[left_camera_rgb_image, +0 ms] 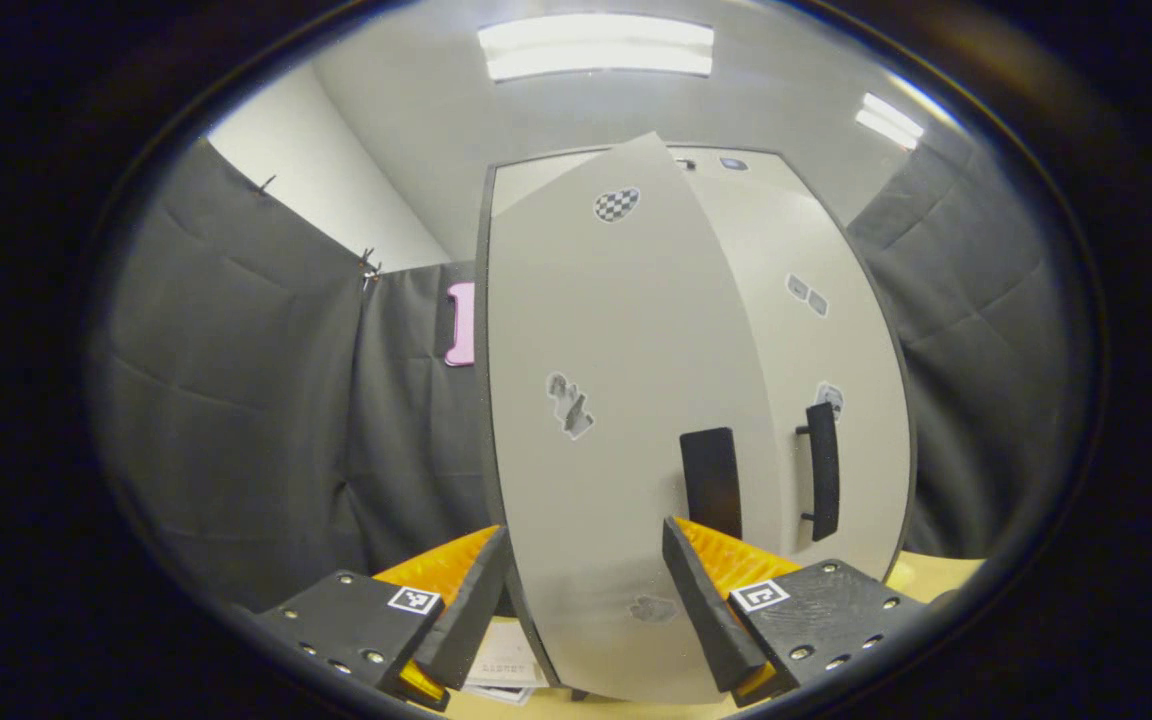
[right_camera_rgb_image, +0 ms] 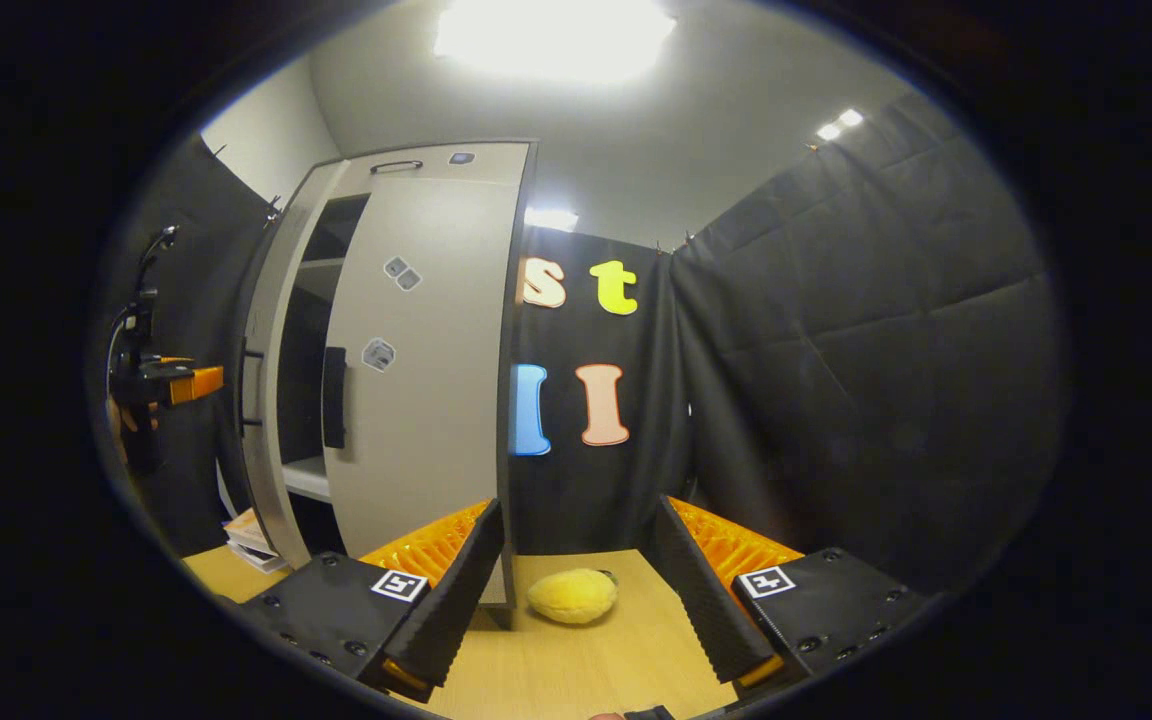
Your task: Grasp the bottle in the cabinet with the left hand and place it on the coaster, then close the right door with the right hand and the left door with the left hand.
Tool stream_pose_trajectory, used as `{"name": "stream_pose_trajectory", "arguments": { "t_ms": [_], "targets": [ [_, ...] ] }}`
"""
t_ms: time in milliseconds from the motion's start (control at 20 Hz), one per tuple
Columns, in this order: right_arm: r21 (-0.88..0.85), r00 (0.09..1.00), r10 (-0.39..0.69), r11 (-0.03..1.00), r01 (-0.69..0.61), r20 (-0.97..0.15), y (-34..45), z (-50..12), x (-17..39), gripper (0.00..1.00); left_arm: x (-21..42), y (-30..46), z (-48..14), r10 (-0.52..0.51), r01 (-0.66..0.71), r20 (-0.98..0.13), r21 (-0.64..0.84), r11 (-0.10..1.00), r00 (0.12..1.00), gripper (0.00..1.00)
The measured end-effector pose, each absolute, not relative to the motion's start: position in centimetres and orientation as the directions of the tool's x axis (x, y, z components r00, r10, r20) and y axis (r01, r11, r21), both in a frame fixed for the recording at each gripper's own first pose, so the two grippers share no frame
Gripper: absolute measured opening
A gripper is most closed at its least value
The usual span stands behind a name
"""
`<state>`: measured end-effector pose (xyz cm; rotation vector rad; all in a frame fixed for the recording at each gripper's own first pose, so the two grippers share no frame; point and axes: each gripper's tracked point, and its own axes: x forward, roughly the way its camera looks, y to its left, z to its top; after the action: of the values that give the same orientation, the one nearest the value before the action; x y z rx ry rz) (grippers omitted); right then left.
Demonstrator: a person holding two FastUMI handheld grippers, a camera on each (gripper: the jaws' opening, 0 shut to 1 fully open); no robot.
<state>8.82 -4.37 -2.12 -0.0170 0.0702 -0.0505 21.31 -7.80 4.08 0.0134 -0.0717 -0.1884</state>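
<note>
Now the left gripper (left_camera_rgb_image: 586, 600), fingers spread and empty, faces the left door (left_camera_rgb_image: 616, 420) dead ahead, apparently ajar; right gripper (right_camera_rgb_image: 576, 590) spread too.

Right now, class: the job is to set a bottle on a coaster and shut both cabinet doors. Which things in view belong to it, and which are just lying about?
Belong to the job:
left door, ajar
right door, closed
left gripper, open
right gripper, open

Lying about:
yellow plush toy on the table
stack of papers beside the cabinet
</note>
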Motion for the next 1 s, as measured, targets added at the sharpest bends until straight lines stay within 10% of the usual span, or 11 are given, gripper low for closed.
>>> {"name": "stream_pose_trajectory", "arguments": {
  "t_ms": [1000],
  "targets": [
    [0.075,0.994,0.114,0.991,-0.113,-0.003,4.2,3.9,3.9,0.97,5.5,7.7,3.0,-0.065,0.066,-0.014,0.06,0.996,0.998,0.96]
  ]
}}
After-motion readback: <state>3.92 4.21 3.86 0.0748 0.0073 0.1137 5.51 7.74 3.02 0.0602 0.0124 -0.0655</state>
